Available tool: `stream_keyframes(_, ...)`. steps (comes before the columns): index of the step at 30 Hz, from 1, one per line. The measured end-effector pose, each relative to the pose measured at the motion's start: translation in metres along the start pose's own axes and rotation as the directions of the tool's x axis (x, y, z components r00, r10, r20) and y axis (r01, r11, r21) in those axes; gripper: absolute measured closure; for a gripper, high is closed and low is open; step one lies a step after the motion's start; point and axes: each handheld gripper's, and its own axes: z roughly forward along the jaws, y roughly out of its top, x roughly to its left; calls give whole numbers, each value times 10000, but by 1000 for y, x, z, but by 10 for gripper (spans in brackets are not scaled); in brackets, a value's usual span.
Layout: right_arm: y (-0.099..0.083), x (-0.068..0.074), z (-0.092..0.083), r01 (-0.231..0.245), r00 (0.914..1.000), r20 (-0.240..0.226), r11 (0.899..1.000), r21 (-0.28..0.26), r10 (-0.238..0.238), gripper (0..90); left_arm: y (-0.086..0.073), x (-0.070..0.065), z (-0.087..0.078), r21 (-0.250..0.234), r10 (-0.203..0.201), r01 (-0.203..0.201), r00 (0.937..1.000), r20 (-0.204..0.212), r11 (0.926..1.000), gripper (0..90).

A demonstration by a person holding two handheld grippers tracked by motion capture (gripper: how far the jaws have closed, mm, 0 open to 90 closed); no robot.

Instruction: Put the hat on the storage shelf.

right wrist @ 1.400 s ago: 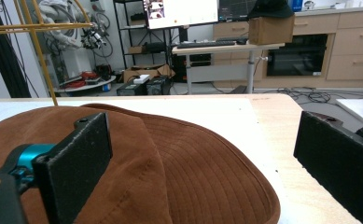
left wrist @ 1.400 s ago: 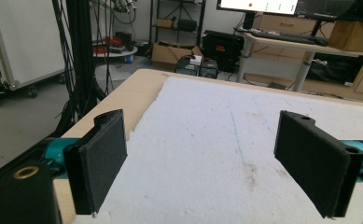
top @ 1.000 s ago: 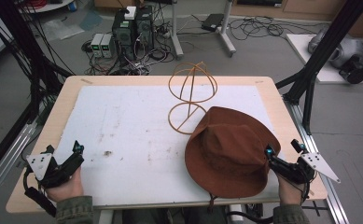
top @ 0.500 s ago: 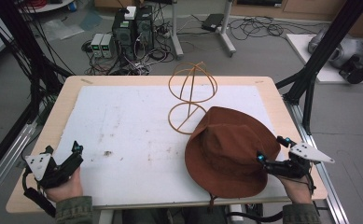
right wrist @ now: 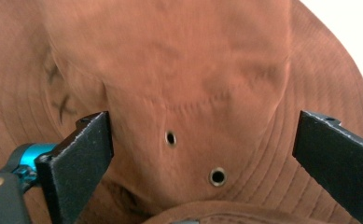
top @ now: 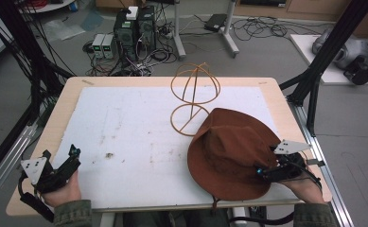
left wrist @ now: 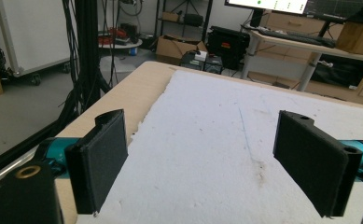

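hat (top: 229, 156): brown cloth, on the table's (top: 139, 85) right front, just beside a wire stand (top: 193, 97).
handling: likely light, soft and floppy; pinch a fold of the crown near the eyelets.
right gripper (right wrist: 202, 158): jaws wide apart, astride the crown, nothing clamped.
left gripper (left wrist: 202, 163): jaws apart, empty, over the left front.

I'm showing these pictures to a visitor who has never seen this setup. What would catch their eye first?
Most striking is the brown brimmed hat lying on the near right part of the white table cover, with the right gripper open over its brim, fingers spread either side of two metal eyelets. Just behind the hat stands a wire hat stand. The left gripper waits open at the near left corner.
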Motion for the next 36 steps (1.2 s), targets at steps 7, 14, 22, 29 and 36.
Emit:
stream_keyframes(7, 3, -7, 15, -863, 9921, -820, 9911, 1017, 948, 207, -1, -3, 1, 68, 58, -59, 9999, 119, 10000, 183)
stream_keyframes(14, 4, -5, 18, -975, 9811, -1560, 9888, 1132, 1146, 707, -1, -2, 2, 113, -56, 55, 9999, 137, 9999, 184)
stream_keyframes(22, 4, 3, 14, -1707, 9747, -1282, 9802, 1007, 1829, 869, -2, -3, 3, 128, -166, 162, 9994, 292, 9998, 188)
stream_keyframes(29, 1, 8, 2, -1985, 9761, -865, 9799, 181, 1993, 880, -3, -3, 4, 107, -256, 253, 9991, 350, 9996, 188)
stream_keyframes(36, 0, 7, -23, -2536, 9671, -430, 9639, -807, 2509, 880, -2, -1, 4, 49, -395, 394, 9986, 338, 9992, 188)
